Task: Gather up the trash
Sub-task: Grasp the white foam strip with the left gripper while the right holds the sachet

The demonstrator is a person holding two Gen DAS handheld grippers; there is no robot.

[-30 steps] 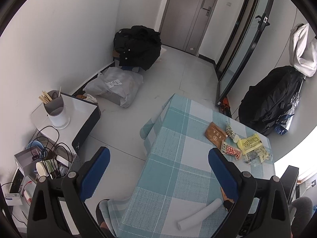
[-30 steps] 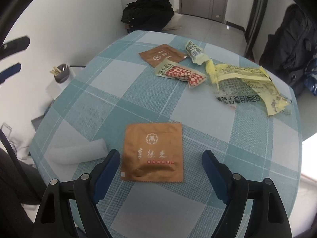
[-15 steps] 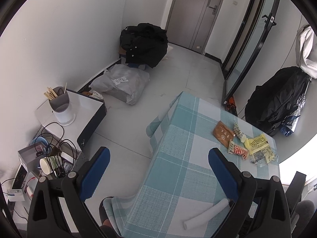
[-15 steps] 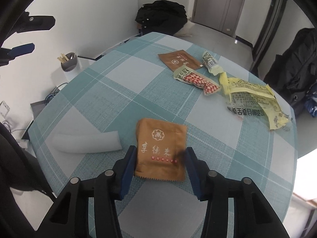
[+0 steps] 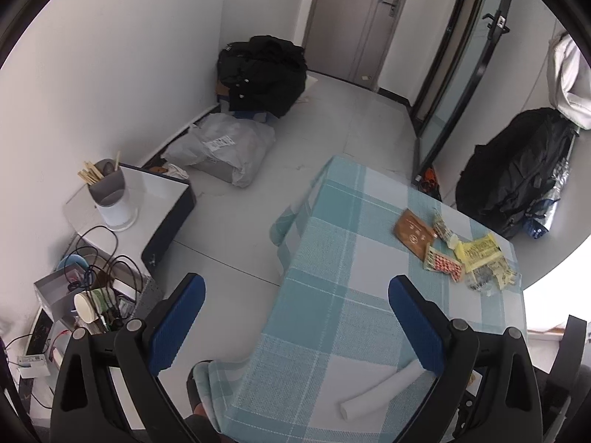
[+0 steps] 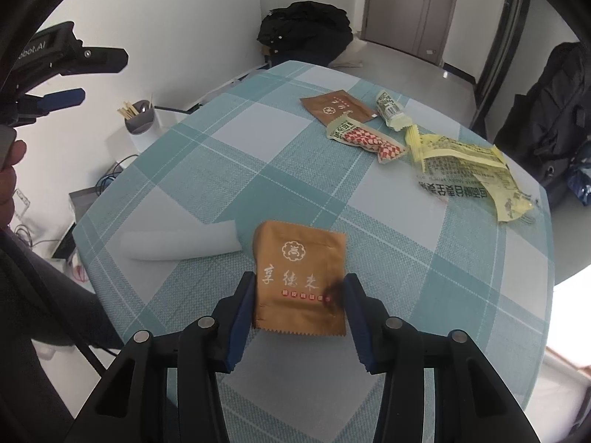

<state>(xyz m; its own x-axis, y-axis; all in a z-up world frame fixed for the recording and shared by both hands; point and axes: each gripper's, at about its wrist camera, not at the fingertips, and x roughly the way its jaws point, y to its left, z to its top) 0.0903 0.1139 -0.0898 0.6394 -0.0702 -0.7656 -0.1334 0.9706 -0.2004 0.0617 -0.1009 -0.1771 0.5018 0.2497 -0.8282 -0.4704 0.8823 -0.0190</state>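
On the table — two brown packets [image 6: 301, 277] [image 6: 334, 106]; one red-checked wrapper [image 6: 364, 139]; one yellow wrapper [image 6: 469, 164]; one white roll [image 6: 181, 243].

A lived-in home room, shown by a table [image 5: 332, 258] covered in teal checked cloth, a chopstick holder [image 5: 110, 195] set on a side cabinet, bags heaped on tiled floor, a grey door [image 5: 354, 18].

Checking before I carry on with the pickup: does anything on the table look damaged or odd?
Yes: the brown packet between the right gripper's blue pads has a dark smudge at its right edge, beside the pad. Stain or shadow, I cannot tell. The yellow wrapper lies torn open and crumpled.
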